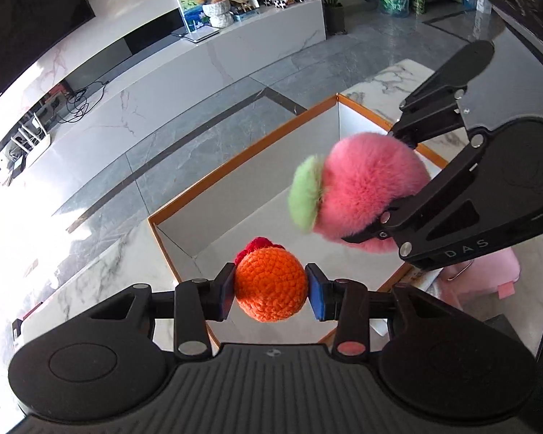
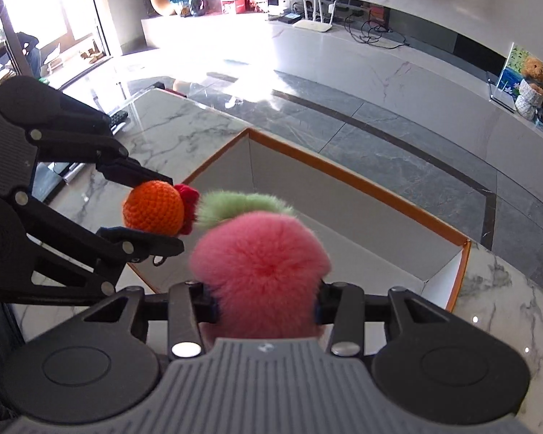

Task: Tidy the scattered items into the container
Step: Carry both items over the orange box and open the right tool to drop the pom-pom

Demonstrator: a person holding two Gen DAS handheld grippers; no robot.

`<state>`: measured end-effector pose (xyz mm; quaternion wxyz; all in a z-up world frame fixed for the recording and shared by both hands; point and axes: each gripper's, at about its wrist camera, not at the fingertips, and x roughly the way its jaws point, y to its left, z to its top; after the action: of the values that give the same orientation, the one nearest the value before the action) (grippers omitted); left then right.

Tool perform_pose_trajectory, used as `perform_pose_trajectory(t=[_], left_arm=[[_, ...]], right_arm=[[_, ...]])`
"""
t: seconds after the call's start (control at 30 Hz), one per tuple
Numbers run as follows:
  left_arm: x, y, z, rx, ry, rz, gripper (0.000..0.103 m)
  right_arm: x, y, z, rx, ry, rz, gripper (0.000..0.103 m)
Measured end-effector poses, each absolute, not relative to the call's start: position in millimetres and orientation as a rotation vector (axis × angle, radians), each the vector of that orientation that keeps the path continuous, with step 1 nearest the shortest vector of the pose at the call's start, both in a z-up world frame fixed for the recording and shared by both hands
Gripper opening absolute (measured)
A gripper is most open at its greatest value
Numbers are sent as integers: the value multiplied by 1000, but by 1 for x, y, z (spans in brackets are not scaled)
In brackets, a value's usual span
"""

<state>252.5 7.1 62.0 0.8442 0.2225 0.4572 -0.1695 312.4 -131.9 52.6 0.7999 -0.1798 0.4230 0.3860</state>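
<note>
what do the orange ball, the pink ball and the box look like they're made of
Orange ball: crocheted yarn, matte; the looped stitches show, with a red knitted tuft on top.
Pink ball: long soft fur or plush, probably synthetic; fuzzy blurred outline, with a green fluffy cap.
Box: seemingly stiff cardboard, smooth white inside with an orange rim; thin flat walls meet at folded corners.

The box (image 1: 271, 181) is lying open-topped with nothing showing inside. The pink plush (image 2: 260, 275) and orange crocheted ball (image 2: 154, 209) are crowding each other above its near edge.
</note>
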Motion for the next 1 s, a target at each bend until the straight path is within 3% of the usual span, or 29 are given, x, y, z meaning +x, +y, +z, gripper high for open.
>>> perform_pose_trajectory(t=[0.6, 1.0], left_arm=[[290, 21, -12, 521, 1125, -419, 47], [300, 36, -28, 495, 1202, -403, 47]], right_arm=[[340, -93, -29, -552, 1096, 983, 46], [332, -85, -33, -530, 1118, 1016, 46]])
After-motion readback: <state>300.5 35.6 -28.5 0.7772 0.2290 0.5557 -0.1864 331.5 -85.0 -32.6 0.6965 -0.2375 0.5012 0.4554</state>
